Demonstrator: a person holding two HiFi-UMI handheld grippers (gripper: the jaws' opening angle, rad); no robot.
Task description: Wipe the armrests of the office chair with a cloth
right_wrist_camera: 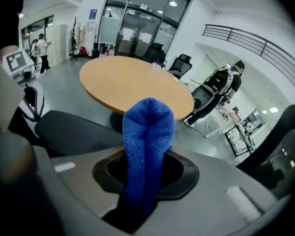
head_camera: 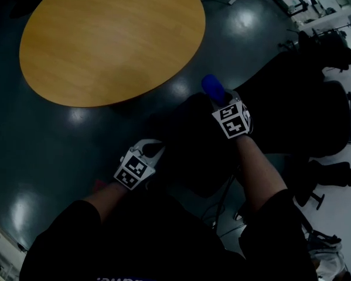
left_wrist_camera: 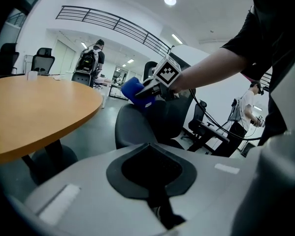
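In the dim head view a black office chair stands under both grippers; its armrests do not show clearly. My right gripper is shut on a folded blue cloth, which sticks up from its jaws over the chair's far side. My left gripper hovers at the chair's near left, jaws shut with nothing between them. From the left gripper view, the right gripper and the cloth hang above the dark seat. The right gripper view shows the left gripper beyond the seat.
A round wooden table stands just beyond the chair, on a dark glossy floor. More black office chairs crowd the right side. Cables trail beside the chair. People stand far off.
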